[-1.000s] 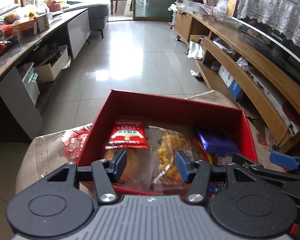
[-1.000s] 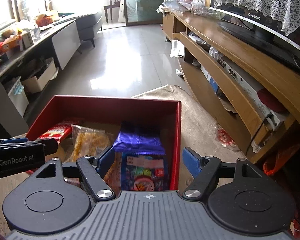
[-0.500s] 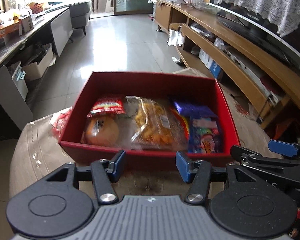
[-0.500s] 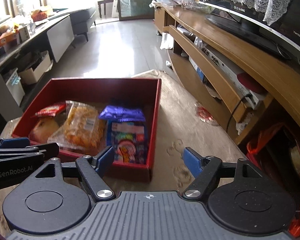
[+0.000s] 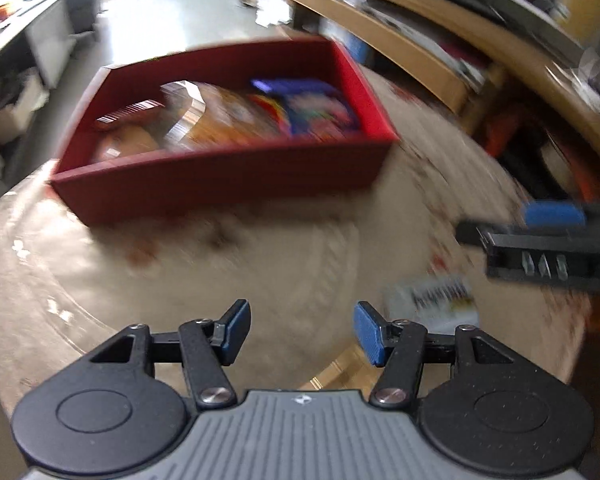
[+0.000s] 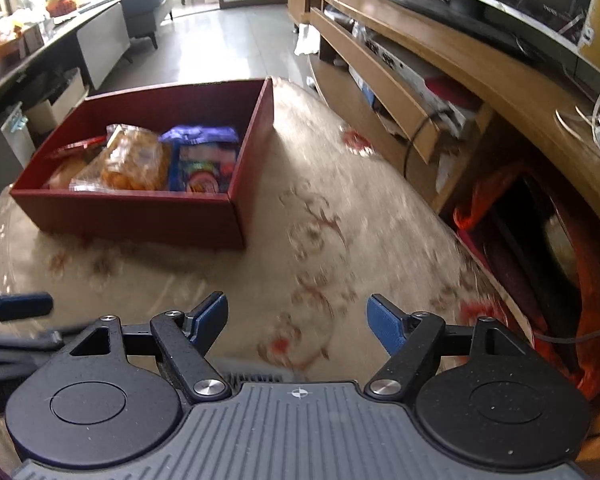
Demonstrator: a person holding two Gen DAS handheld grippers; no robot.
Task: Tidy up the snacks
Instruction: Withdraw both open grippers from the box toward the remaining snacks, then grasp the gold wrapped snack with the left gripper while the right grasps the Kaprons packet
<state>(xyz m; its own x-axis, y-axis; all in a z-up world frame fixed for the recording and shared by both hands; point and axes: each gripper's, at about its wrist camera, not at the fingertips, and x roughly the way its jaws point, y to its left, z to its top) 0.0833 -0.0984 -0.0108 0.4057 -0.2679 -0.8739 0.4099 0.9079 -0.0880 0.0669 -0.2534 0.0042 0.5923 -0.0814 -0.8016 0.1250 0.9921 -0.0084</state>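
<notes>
A red box (image 5: pixel 228 178) (image 6: pixel 140 212) sits on a round table with a beige patterned cloth (image 6: pixel 320 240). It holds several snack packs: an orange crisps bag (image 6: pixel 132 160), a purple and blue pack (image 6: pixel 204 156) and a red pack (image 5: pixel 128 114). My left gripper (image 5: pixel 300 330) is open and empty, well in front of the box. My right gripper (image 6: pixel 296 324) is open and empty, in front of the box and to its right. A white snack pack (image 5: pixel 436 298) lies on the cloth near the left gripper's right finger. The left wrist view is blurred.
A long wooden TV cabinet (image 6: pixel 440 68) with cluttered shelves runs along the right. A red-orange bag (image 6: pixel 496 204) sits low beside the table. A dark counter (image 6: pixel 40 52) with boxes stands at left. Tiled floor (image 6: pixel 220 40) lies beyond the table.
Both grippers have pulled back from the box, which now looks smaller and farther away. More cloth shows in front. A white pack has come into the left wrist view. Both stay open.
</notes>
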